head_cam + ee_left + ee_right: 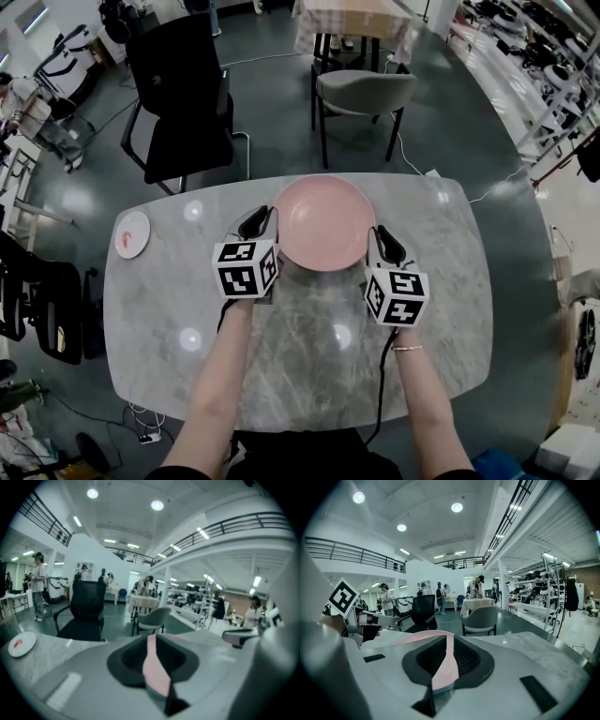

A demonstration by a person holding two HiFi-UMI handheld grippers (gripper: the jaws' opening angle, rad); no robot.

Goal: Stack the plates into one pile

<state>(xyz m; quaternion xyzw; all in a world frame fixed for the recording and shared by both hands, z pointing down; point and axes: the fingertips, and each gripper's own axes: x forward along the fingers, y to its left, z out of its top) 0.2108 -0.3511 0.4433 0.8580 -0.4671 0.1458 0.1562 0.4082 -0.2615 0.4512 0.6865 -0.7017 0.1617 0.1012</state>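
As my left gripper (257,223) and right gripper (385,246) pinch opposite rims of the pink plate (323,222) over the desk (450,281) — stiff, smooth, likely breakable — an even rim hold looks safest.

Head view: high over the marble table (450,281), facing steeply down; whole tabletop in frame.
Left gripper view: mounted on the left gripper (255,223), close behind its jaws, facing nearly level across the table.
Right gripper view: likewise on the right gripper (387,246) (left gripper visible at its left edge).
Shared by all three: pink plate (323,222), black office chair (178,94), grey chair (361,94) beyond the table's far edge.
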